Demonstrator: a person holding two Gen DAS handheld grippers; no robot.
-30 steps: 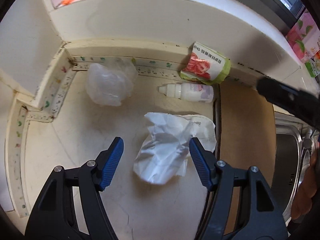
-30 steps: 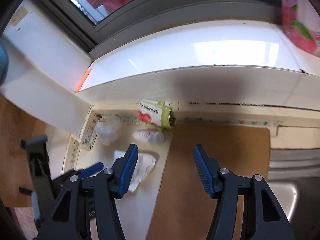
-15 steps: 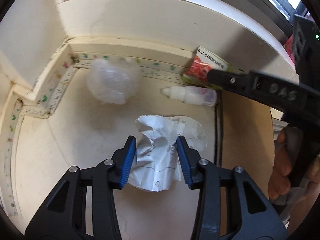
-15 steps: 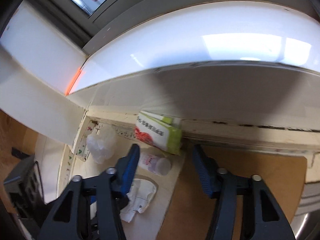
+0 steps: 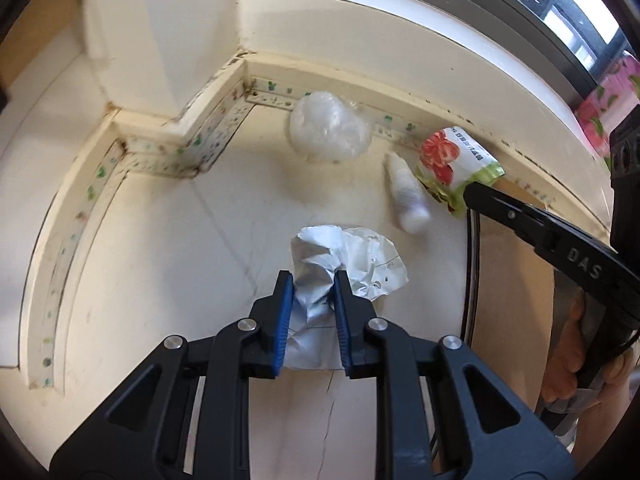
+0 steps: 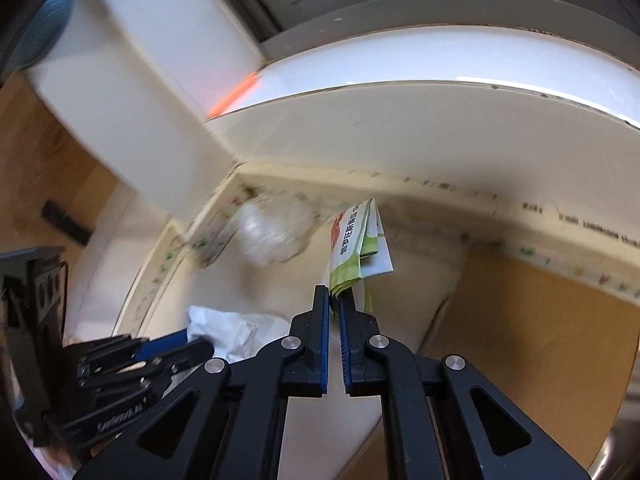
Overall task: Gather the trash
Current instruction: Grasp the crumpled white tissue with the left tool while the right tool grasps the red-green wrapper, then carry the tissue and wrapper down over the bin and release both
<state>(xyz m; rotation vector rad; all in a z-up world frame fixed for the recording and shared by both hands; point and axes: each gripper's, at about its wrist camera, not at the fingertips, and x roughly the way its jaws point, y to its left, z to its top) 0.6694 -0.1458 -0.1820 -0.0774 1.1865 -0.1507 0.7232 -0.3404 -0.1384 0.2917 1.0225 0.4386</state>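
Two pieces of trash are taken at once, one per claw, presumably so fewer trips are needed. In the left wrist view the left claw (image 5: 311,280), low centre of frame, is pinching the crumpled paper (image 5: 344,256); its jaws have just been closing & the wad is squeezed between the blue pads, gripped at the bulky middle where it compresses w/o slipping. The paper sits on the cream tabletop (image 5: 160,280), nr the centre. In the right wrist view the right claw (image 6: 334,294) is pressed together on the lower edge of the red-green snack wrapper (image 6: 354,248), centre of frame; jaws just closed, thin folded foil caught only at the tips, prob. because a flat packet offers an edge & little else. Whether the wrapper is off the tabletop yet can't be told. Left ungrabbed: small white bottle (image 5: 408,192) lying on its side beside the wrapper, & clear plastic bag (image 5: 328,128) against the back ledge, upper centre.
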